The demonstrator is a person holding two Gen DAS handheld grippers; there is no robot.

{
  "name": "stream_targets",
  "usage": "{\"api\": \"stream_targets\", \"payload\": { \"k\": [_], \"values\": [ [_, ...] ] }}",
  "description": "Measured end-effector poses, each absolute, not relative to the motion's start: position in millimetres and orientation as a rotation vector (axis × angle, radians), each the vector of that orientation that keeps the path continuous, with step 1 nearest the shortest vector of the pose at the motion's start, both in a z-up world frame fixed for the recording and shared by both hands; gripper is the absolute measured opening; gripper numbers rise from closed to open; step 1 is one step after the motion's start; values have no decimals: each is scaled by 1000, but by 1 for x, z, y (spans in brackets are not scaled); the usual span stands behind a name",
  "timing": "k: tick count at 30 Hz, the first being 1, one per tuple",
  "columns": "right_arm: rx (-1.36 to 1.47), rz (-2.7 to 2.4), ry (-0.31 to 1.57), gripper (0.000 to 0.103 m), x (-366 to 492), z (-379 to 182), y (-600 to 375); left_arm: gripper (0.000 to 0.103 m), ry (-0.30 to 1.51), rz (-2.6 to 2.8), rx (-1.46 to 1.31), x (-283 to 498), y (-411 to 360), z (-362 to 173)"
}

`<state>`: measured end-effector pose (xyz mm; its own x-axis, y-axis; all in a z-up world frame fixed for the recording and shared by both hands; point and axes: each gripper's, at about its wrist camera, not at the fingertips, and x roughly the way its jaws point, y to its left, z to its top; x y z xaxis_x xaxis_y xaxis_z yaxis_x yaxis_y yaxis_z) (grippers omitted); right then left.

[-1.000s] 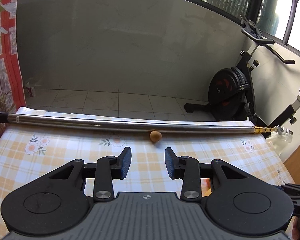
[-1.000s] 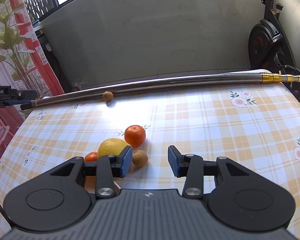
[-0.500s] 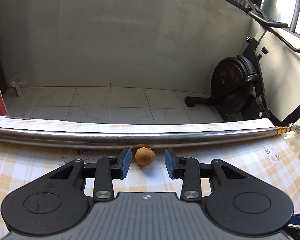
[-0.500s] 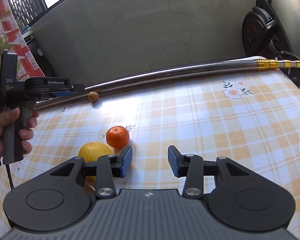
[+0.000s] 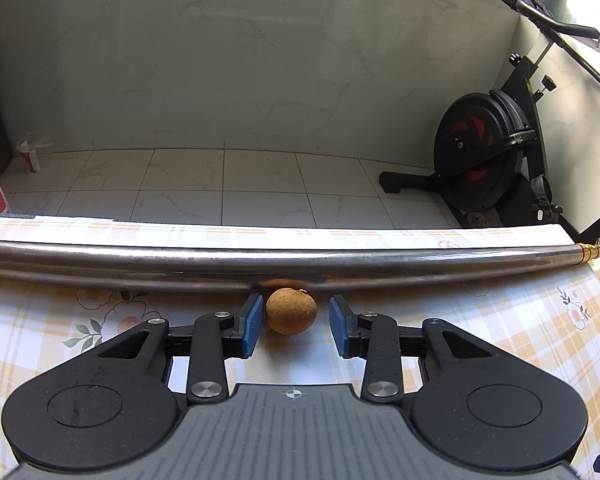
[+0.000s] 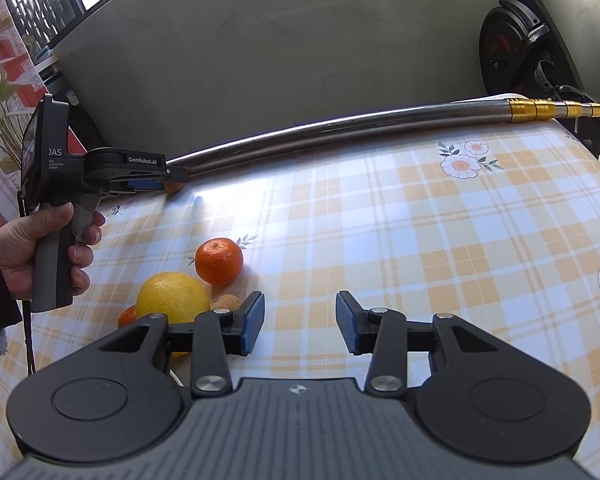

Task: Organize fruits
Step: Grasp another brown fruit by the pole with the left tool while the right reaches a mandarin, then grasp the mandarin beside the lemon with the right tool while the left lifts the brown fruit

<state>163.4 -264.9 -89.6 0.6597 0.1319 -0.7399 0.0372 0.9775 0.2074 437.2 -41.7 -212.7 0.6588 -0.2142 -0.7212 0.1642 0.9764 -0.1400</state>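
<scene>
A small round brown fruit (image 5: 291, 316) lies on the checked tablecloth, right against a long metal pole (image 5: 300, 268). My left gripper (image 5: 295, 311) straddles it with its jaws closing: the left pad is almost at the skin and a gap remains on the right. The right wrist view shows the left gripper (image 6: 171, 185) from the side, held by a hand (image 6: 32, 252). My right gripper (image 6: 300, 314) hangs open over bare cloth. Left of it lie a tangerine (image 6: 219, 261), a yellow citrus (image 6: 172, 298), a second small brown fruit (image 6: 228, 303) and a half-hidden orange fruit (image 6: 127, 316).
The pole (image 6: 340, 136) runs along the table's far edge (image 5: 300, 234), with tiled floor beyond it. An exercise bike (image 5: 484, 160) stands at the back right. The flowered cloth (image 6: 440, 240) stretches to the right of the fruit cluster.
My left gripper came forward and down to the brown fruit by the pole, which now sits between its fingers, and the jaws narrowed slightly. The right gripper barely shifted.
</scene>
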Motion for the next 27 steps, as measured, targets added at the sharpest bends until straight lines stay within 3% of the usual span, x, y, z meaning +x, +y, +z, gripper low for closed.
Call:
{"api": "stream_targets", "payload": {
  "k": [2, 27],
  "values": [
    [215, 50, 858, 43, 163, -91, -266, 30, 831, -209, -68, 438, -40, -214],
    [158, 151, 871, 43, 196, -84, -227, 30, 776, -288, -103, 320, 18, -156]
  ]
}}
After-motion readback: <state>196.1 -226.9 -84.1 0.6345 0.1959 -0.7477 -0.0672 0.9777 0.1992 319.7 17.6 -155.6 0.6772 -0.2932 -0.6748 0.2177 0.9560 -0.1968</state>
